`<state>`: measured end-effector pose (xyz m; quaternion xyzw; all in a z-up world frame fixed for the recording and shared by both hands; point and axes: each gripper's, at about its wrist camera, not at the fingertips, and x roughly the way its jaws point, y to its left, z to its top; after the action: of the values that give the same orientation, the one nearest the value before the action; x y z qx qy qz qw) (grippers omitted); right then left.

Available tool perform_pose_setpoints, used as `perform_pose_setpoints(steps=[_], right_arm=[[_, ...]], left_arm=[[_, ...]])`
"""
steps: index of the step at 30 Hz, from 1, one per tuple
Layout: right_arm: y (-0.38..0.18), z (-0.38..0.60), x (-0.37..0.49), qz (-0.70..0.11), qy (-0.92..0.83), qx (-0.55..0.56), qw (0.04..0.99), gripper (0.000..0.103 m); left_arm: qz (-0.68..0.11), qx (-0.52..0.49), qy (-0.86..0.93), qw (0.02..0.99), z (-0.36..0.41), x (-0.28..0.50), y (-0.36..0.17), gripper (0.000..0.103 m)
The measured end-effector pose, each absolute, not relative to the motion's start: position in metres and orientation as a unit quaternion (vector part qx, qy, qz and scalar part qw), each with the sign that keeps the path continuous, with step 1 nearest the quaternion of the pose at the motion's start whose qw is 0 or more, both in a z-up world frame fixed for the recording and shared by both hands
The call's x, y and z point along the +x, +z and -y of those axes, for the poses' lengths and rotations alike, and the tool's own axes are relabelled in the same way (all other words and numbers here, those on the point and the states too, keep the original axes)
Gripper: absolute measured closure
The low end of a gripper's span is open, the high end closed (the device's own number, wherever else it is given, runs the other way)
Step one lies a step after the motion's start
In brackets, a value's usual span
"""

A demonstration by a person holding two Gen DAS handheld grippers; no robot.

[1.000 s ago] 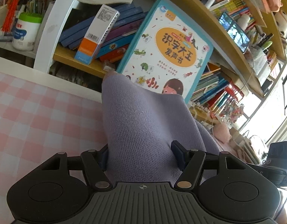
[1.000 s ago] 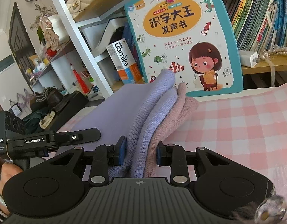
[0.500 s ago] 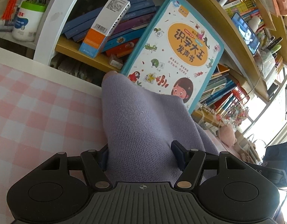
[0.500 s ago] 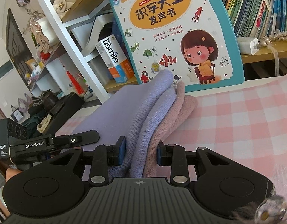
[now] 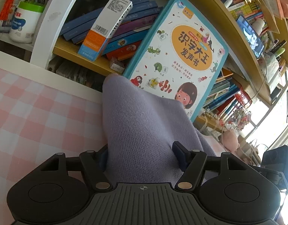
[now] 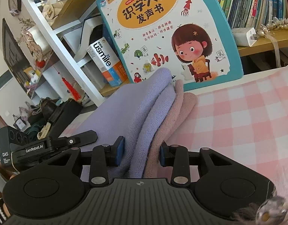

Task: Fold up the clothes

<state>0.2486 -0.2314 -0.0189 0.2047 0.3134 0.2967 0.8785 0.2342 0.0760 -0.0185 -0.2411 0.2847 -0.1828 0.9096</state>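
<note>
Item one, the lilac knitted garment [image 5: 144,131]: I log it bunched between the fingers of my left gripper [image 5: 142,156], rising from the jaws as a tall ridge whose top corner stands in front of the lower edge of the large teal-bordered children's picture book [image 5: 181,56]. The left jaws are closed down on that thick fold, the blue pads pressed into the knit on both sides. Item two, my right gripper [image 6: 142,152]: its jaws are drawn narrow on a stacked edge of the same garment, where I count lilac layers [image 6: 144,112] on the left and dusty-pink layers [image 6: 179,105] on the right, all squeezed between the pads. From the right wrist view the cloth runs forward from the jaws and down to the left toward the other gripper body, which I see at the lower left; the folded end lies just before the book. Item three, the pink-and-white checked tablecloth [image 6: 237,116]: it shows beneath and to the right of the garment. Item four, backdrop: a white-and-orange carton [image 5: 104,30] leaning on stacked books, and a white tub with a green lid [image 5: 24,23] on the shelf.
</note>
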Motion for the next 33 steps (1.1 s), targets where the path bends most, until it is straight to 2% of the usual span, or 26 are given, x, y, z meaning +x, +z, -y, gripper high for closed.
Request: perform_pose_setpoints(steps=[8,9,10,13,16,25,33], right_arm=[[-0.023,0.234,0.254,-0.317,0.295,0.219,0.874,0.065],[-0.024,0.234,0.253,-0.316,0.292,0.223,0.875,0.064],[-0.024,0.235,0.252,-0.315,0.289,0.226,0.875,0.057],[-0.022,0.236,0.246,-0.308,0.269,0.223,0.885,0.041],[-0.018,0.239,0.233,-0.294,0.25,0.222,0.895,0.03],[0.0,0.225,0.176,-0.237,0.182,0.154,0.942,0.022],[-0.003,0.211,0.146,-0.232,0.135,0.098,0.958,0.02]], left_arm=[[-0.277,-0.238,-0.181,0.913,-0.076,0.237,-0.02,0.031],[-0.273,-0.233,-0.176,0.916,-0.075,0.235,-0.02,0.027],[-0.269,-0.229,-0.171,0.92,-0.075,0.233,-0.02,0.021],[-0.243,-0.2,-0.149,0.937,-0.074,0.222,-0.012,0.013],[-0.219,-0.181,-0.13,0.95,-0.076,0.207,-0.005,0.009],[-0.191,-0.175,-0.08,0.963,-0.074,0.166,0.012,0.005],[-0.177,-0.047,-0.039,0.982,-0.042,0.132,0.009,0.003]])
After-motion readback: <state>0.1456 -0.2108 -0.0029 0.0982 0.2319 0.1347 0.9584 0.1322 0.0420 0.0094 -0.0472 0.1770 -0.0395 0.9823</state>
